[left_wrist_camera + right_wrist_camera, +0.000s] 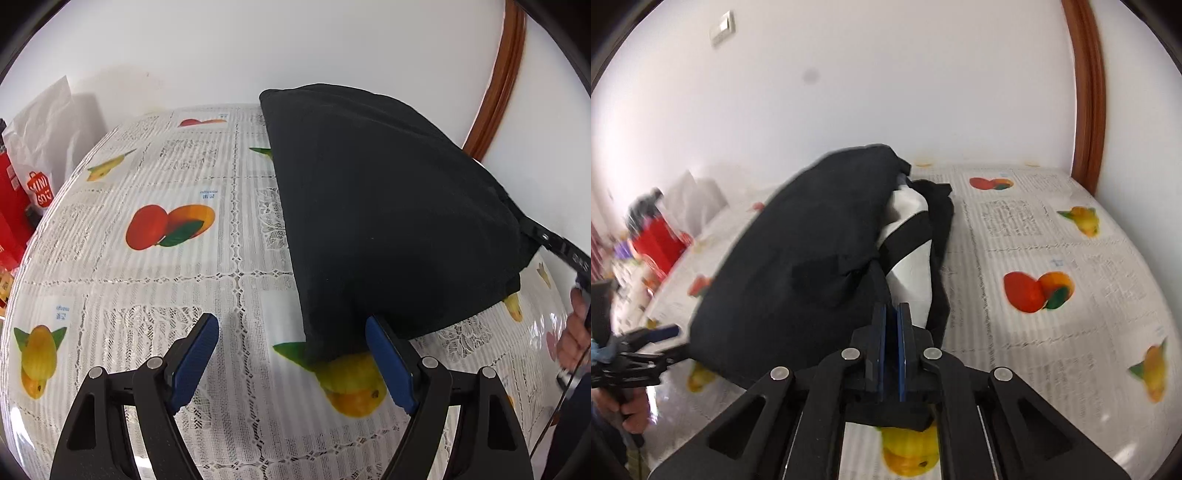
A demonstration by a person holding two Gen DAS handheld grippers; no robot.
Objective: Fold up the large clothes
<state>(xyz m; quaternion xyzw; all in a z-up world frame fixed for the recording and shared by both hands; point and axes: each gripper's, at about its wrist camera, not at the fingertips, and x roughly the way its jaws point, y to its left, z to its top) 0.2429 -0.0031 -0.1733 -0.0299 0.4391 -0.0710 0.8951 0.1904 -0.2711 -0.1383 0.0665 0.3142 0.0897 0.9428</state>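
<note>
On the fruit-print lace tablecloth (155,280), the black folded garment (388,206) lies bunched, its right edge lifted. Right gripper (892,317) is pinched together on the dark fabric's edge; left gripper (291,354) waits with jaws apart at the near corner, gripping nothing. Best carry the flap across level, keeping it taut, while the left pins that corner.

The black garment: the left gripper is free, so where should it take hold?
Probably the black garment's near corner, drooping onto the tablecloth between the open left gripper's fingers. Come from the near side, low along the table.
</note>
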